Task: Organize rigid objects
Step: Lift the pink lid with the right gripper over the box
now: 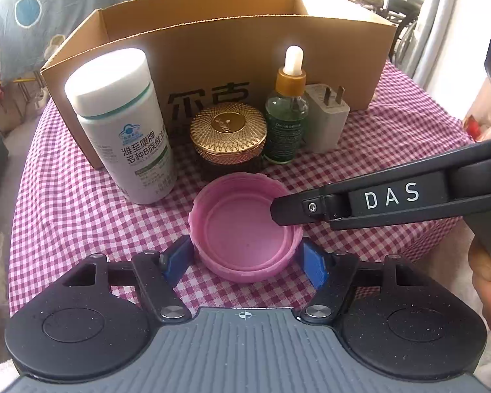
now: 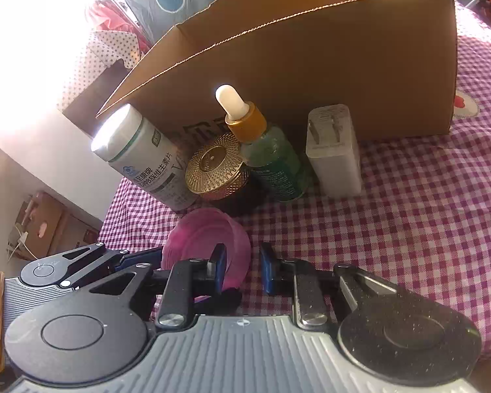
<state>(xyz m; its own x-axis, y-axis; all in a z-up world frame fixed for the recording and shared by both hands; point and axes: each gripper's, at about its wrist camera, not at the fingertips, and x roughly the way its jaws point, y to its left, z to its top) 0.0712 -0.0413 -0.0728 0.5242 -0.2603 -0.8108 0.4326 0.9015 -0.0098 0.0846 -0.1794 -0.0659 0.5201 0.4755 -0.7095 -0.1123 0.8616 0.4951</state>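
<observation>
**Readable lettering**

White letters "DAS" stand on the black arm of the right claw [image 1: 289, 211]. The tall white plastic bottle [image 1: 124, 124] carries the Chinese lines "潍至康牌" and "多种B族维生". The brown cardboard box [image 1: 212, 52] shows large black characters "尔古".

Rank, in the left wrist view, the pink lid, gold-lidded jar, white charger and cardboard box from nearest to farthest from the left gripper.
1. Pink lid: between the left gripper fingers, upside down on the checked cloth.
2. Gold-lidded jar: just behind the lid, centre.
3. White charger: further back, to the right, near the box.
4. Cardboard box: at the back, behind everything.
</observation>
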